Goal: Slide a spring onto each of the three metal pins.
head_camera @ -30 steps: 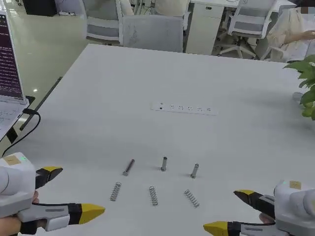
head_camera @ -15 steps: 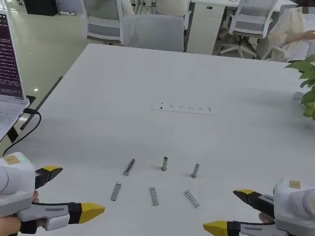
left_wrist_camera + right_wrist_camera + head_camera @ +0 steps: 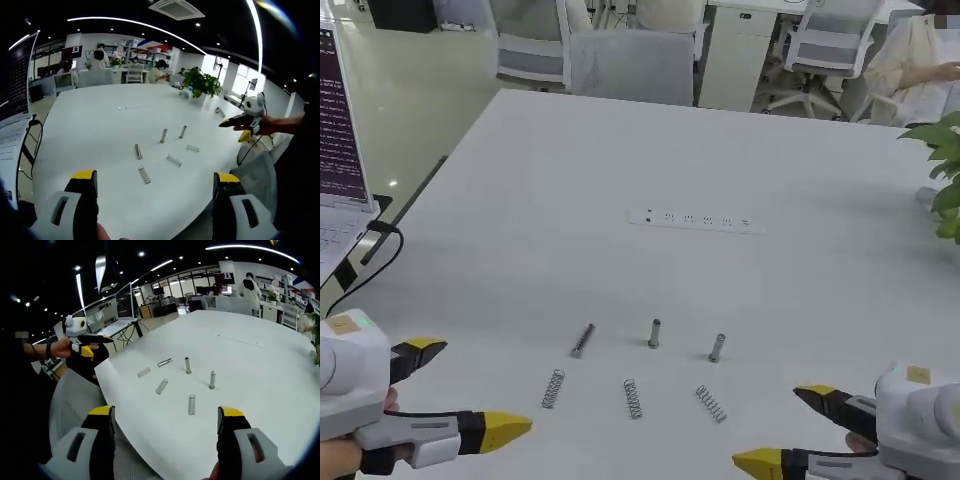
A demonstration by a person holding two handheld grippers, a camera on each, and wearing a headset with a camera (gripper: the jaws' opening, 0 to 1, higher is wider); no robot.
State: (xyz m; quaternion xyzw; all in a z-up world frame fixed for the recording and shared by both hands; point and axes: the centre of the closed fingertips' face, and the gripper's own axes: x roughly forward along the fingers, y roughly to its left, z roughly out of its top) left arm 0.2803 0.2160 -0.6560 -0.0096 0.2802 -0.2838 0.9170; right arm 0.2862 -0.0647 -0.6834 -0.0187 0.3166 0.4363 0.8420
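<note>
Yellow-tipped jaws on the left gripper stand wide apart with nothing between them, low at the near left edge of the table. The right gripper is spread just as wide, and just as empty, at the near right.

Between the two and a little ahead lies a row of three springs: the left spring, the middle spring and the right spring. Each lies flat with its long axis running roughly away from the person, and the right one has its far end slanted leftward.

Just beyond them are the three pins, all bare. The left pin lies on its side, pointing away and slightly right. The middle pin and the right pin appear to stand on end. No spring is on a pin, so the task looks unstarted.

The left gripper is nearer the left spring and the fallen pin, and the right gripper is nearer the right spring, so either could begin. A pinch would likely need the jaws set across a spring's axis.

Farther out lies a white power strip with no marking that can be read. A laptop at the far left shows lines of text too small to read. The sticker on the left gripper's body is illegible.
</note>
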